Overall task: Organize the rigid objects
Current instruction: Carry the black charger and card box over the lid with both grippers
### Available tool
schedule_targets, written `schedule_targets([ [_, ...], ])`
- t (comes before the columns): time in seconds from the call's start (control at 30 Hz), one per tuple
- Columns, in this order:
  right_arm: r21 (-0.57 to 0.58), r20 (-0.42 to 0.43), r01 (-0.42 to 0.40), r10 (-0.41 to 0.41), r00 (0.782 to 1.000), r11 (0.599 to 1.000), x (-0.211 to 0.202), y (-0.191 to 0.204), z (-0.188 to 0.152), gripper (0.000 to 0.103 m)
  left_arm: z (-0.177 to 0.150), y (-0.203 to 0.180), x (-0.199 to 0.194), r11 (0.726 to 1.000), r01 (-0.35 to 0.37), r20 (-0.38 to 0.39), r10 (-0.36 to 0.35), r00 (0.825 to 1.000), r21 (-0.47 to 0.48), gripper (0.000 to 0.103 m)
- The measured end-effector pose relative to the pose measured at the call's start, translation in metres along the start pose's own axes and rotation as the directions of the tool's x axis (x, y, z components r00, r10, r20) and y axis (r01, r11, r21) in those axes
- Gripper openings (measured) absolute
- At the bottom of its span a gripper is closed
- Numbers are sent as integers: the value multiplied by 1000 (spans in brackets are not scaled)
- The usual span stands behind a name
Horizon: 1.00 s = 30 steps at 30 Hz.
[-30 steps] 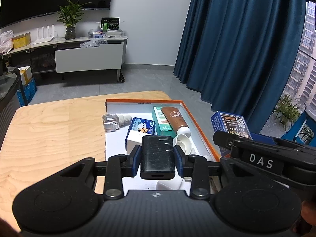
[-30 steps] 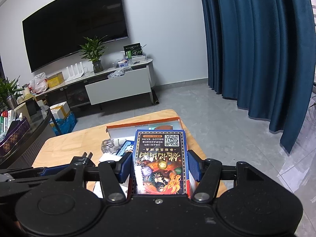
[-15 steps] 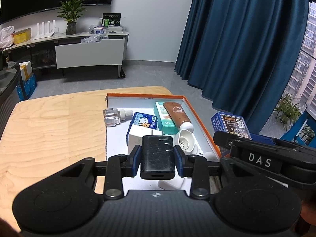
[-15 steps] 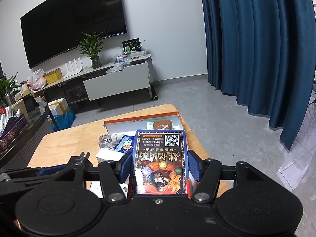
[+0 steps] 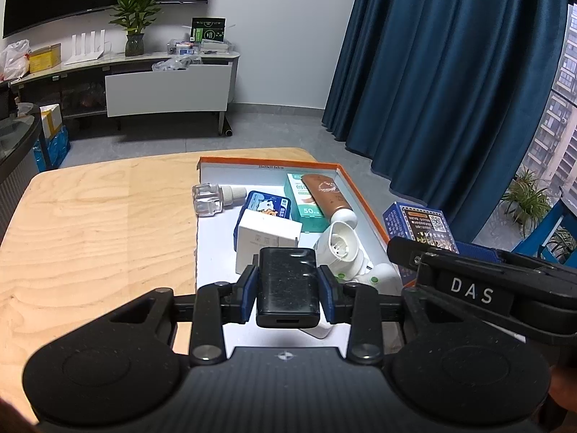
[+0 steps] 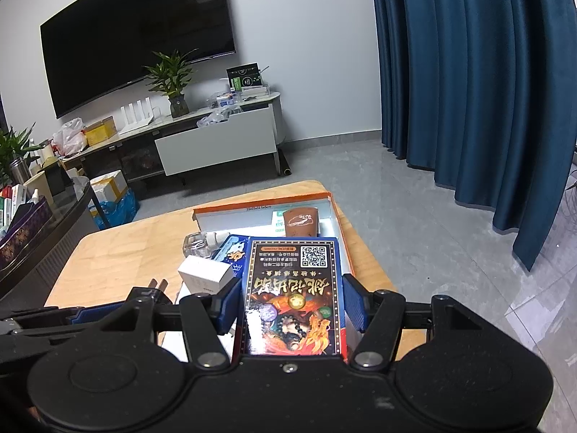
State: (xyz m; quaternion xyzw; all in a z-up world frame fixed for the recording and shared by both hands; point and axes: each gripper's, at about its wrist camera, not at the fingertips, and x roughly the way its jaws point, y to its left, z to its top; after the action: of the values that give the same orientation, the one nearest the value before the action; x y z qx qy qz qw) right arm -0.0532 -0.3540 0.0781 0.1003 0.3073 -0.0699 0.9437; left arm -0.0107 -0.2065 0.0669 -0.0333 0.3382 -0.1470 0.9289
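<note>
Tray (image 5: 364,202): on the surface (image 5: 90,223), toward its right edge, mid-frame in the left wrist view.
Bottle (image 5: 212,200): lying across the tray's left rim.
Carton (image 5: 267,238): in the tray, centre, just in front of the tin (image 5: 267,205).
Tube (image 5: 326,195): upper right of the tray, lying on a flat box (image 5: 304,209).
Left gripper (image 5: 287,285): lower centre, over the tray's near end, clamping a power bank (image 5: 287,281).
Right gripper (image 6: 292,306): right of the tray, clamping a card box (image 6: 293,288).

- A dark television (image 6: 137,47) hangs on the white wall.
- A potted plant (image 6: 173,83) stands on the low TV cabinet (image 6: 216,140), near a white router (image 6: 139,115).
- Blue curtains (image 6: 468,79) reach down to the grey tiled floor (image 6: 414,216).
- The wooden surface (image 5: 90,223) is pale.
</note>
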Motion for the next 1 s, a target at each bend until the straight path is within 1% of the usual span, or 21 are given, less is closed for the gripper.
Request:
schedule_targets([
  [0.27,5,-1,-1,1,1000,1000,1,0,0,71,1,0,3,1000,-1,3,1,1000,0,37],
  [0.97,5,-23,6,-6,1000,1000,15,5,-1,71,1,3,15,1000,3,-27,-3,1000,-2,37],
  [1.0,6,-23,5,-5,1000,1000,16,0,-1,71,1,3,15,1000,4,-30,-5,1000,-2,37],
])
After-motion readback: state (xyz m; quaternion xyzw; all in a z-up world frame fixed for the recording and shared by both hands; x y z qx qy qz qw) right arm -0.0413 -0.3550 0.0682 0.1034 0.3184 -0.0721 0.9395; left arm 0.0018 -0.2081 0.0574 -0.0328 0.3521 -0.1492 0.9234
